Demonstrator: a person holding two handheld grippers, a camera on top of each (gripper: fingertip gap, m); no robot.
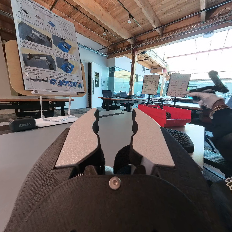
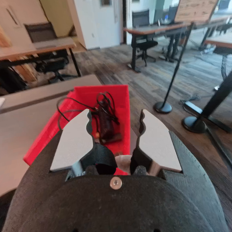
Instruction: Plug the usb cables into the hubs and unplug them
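USB cables [image 2: 106,113] tangled in red bin [image 2: 120,100], below right hand-held gripper [image 2: 115,113], spread, empty; left hand-held gripper [image 1: 115,113] likewise.

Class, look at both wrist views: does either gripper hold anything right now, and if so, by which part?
Nothing is held. The left gripper is open over the grey table; the right gripper is open above the red bin of black cables.

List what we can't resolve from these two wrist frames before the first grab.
- Contents of the red bin, right wrist view: motion blur merges the black cables and hub; no plugs or ports can be told apart.
- Bin interior, left wrist view: its near wall hides almost everything.
- Right gripper, left wrist view: blurred; jaw state unreadable there.
- Left gripper sits open and empty.
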